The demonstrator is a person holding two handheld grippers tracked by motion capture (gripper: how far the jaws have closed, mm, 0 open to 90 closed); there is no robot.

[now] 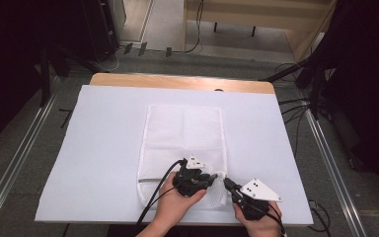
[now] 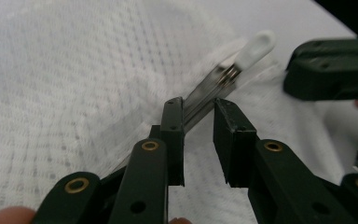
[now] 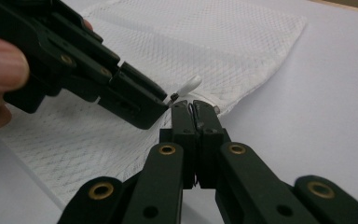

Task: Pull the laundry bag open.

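- Two grippers meet at the near right corner of a white mesh bag (image 1: pixel 185 143) in the high view; the bag lies flat on a white sheet (image 1: pixel 103 148) covering the table (image 1: pixel 177 80). The left gripper (image 1: pixel 216 178) points right over the bag's near edge, the right gripper (image 1: pixel 227 182) points toward it from just off the corner.
- Left gripper view: its jaws stand apart, with the zipper's metal slider and white pull tab (image 2: pixel 256 46) lying between and beyond them; whether they touch it I cannot tell. The right gripper (image 2: pixel 331 70) is cut off at the right edge.
- Right gripper view: its jaws are pressed together on the bag's corner edge (image 3: pixel 205 109), though the pinched fabric is hard to make out. The left gripper (image 3: pixel 163 105) reaches the pull tab (image 3: pixel 186 86) from the left, hiding part of the mesh.
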